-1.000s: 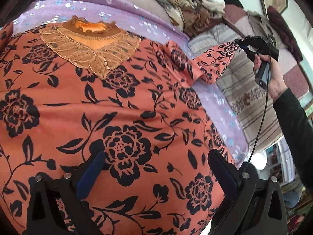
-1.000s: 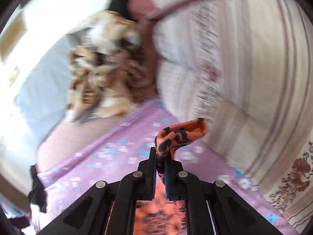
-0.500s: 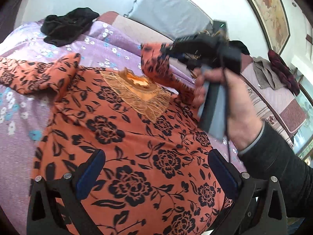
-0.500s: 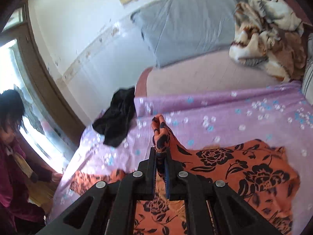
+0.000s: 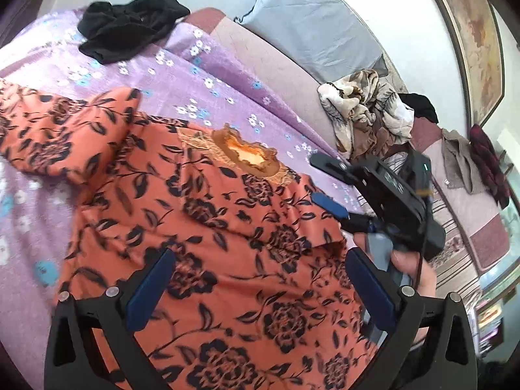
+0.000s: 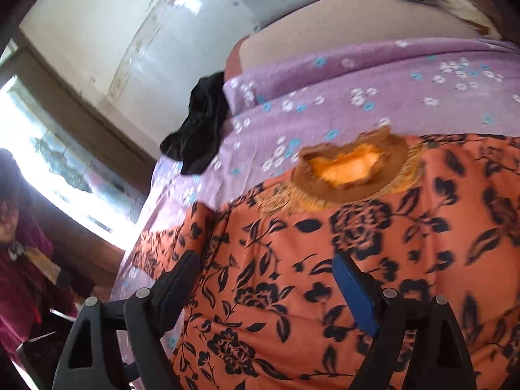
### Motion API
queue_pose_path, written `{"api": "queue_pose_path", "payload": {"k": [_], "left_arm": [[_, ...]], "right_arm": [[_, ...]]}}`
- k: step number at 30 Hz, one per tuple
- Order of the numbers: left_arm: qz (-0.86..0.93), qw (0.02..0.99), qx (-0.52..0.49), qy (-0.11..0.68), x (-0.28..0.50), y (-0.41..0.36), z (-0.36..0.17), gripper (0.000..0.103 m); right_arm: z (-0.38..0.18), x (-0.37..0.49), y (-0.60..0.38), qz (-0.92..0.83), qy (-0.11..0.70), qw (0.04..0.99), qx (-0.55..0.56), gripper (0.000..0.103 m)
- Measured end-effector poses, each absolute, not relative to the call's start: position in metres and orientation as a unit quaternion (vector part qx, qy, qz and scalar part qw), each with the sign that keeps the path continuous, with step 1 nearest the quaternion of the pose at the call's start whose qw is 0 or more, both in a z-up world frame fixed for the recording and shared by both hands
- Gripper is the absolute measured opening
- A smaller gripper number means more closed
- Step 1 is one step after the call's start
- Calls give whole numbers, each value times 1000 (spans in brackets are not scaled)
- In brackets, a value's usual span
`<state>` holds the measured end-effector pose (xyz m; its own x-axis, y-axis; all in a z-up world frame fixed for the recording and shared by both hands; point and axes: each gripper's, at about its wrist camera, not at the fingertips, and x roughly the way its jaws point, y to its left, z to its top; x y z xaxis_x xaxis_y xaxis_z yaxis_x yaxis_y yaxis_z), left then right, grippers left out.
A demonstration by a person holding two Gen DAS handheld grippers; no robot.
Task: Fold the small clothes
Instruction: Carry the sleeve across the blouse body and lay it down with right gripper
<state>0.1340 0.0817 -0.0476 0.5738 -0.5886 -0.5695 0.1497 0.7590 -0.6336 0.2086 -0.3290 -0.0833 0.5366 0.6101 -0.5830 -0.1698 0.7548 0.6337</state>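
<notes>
- Black garment (image 5: 130,27) bunched at the far edge of the purple flowered sheet (image 5: 227,97).
- Grey pillow (image 5: 308,29) against the wall.
- Crumpled brown-and-cream blanket (image 5: 364,113) just beside it.

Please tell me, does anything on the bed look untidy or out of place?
Yes. A black garment lies crumpled on the purple sheet, unfolded. A patterned blanket is heaped near the pillow. The orange floral top is half folded: one sleeve across, the other spread out.
</notes>
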Motion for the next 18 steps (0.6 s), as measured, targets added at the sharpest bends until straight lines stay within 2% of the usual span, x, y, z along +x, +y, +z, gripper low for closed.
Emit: {"api": "queue_pose_path", "payload": {"k": [4, 7, 10, 12, 13, 14, 15, 18], "left_arm": [[-225, 811, -295, 453, 203, 64, -64, 102], [-181, 790, -304, 501, 237, 64, -91, 84], [-140, 792, -299, 513, 245, 71, -109, 84], [-137, 786, -296, 526, 245, 70, -119, 79], [-130, 790, -281, 530, 245, 68, -119, 62], [-127, 788, -268, 540, 246, 65, -121, 26], [-127, 779, -267, 553, 248, 63, -124, 15], [-113, 805, -239, 532, 246, 60, -111, 11]], "right_arm": [[-75, 201, -392, 186, 407, 841, 304, 87], [-85, 189, -423, 167, 420, 839, 304, 87], [-99, 178, -450, 153, 427, 834, 313, 87], [-106, 174, -462, 148, 426, 833, 321, 87], [-109, 174, -466, 146, 425, 833, 322, 87], [-111, 174, -469, 145, 426, 833, 322, 87], [-113, 175, -470, 143, 426, 834, 320, 87], [-117, 174, -476, 136, 428, 834, 320, 87]]}}
